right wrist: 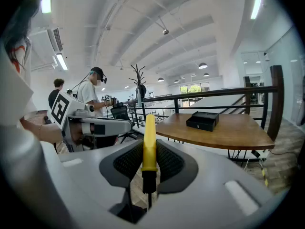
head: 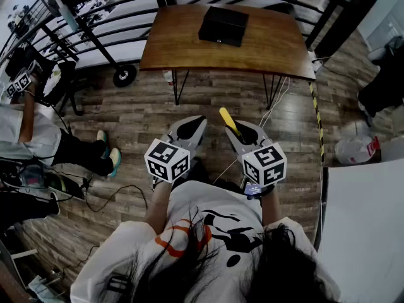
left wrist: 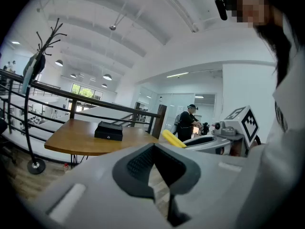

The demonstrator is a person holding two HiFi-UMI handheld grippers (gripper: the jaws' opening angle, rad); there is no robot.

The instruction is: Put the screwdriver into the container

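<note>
A screwdriver (head: 228,122) with a yellow handle (right wrist: 149,144) and a dark shaft stands clamped in my right gripper (head: 243,130), which is shut on it, handle pointing forward. Seen from the left gripper view, the handle (left wrist: 172,139) sticks out of the right gripper (left wrist: 209,140). My left gripper (head: 189,130) is held beside it, shut with nothing between its pads (left wrist: 143,168). The container, a black box (head: 223,25), sits on a wooden table (head: 177,46) well ahead of both grippers. It also shows in the gripper views, the box (left wrist: 108,130) and box (right wrist: 203,120) both still far off.
A dark metal railing (head: 126,17) runs behind and left of the table. A coat stand (right wrist: 139,87) is behind it. A seated person (head: 38,137) and cables lie at the left, yellow-black floor tape (head: 315,115) and a white surface (head: 366,226) at the right. Other people stand further off.
</note>
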